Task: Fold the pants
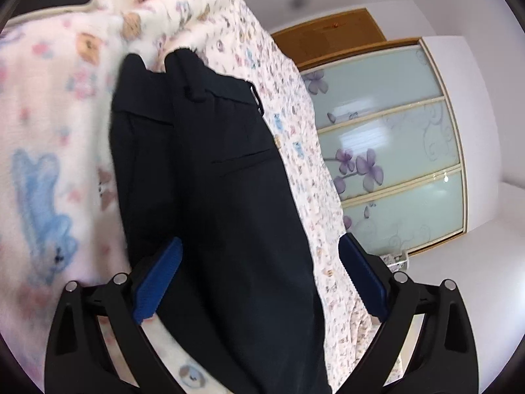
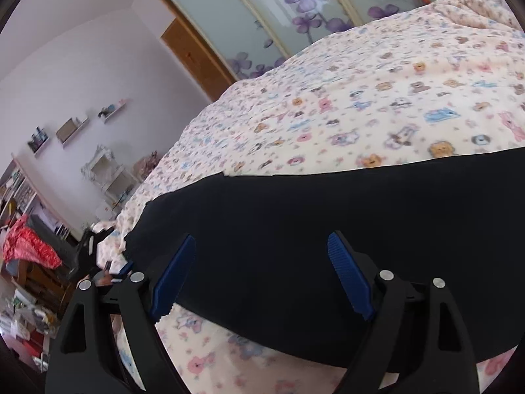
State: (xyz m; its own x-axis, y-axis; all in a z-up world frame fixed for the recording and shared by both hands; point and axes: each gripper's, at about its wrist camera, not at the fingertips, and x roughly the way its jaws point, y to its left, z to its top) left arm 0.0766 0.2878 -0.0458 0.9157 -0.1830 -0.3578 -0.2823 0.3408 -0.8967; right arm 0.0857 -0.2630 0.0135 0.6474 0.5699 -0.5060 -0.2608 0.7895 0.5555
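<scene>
Blue ribbed pads line the black fingers nearest each camera, and on both tools the jaws stand wide apart with nothing between them. In the left wrist view the left gripper [image 1: 259, 282] hovers over the black pants [image 1: 203, 177], which lie on a bed covered by a cream blanket [image 1: 49, 131] printed with small pastel cartoon animals. The waistband end points away from the camera, with a belt loop and a small metal clasp showing at the top edge and a slit pocket further down the cloth. The left pad overlaps the pants' edge in the picture; whether it touches the fabric I cannot tell. The right pad sits over the patterned blanket beside the pants.

In the right wrist view the right gripper [image 2: 261, 275] faces the same pants [image 2: 295, 229], which stretch as a broad dark band across the blanket [image 2: 361, 98] from left to right. Both pads appear over the dark fabric, though contact cannot be judged.

Behind the bed stands a wardrobe [image 1: 387, 131] with frosted glass sliding panels decorated with purple flowers, next to a wooden door [image 2: 193, 55]. Small wall shelves [image 2: 70, 129] hold little objects on the far wall, and a red cloth [image 2: 29, 246] lies over furniture at the left. No brand, label or writing can be read anywhere; the pictures are slightly blurred.
</scene>
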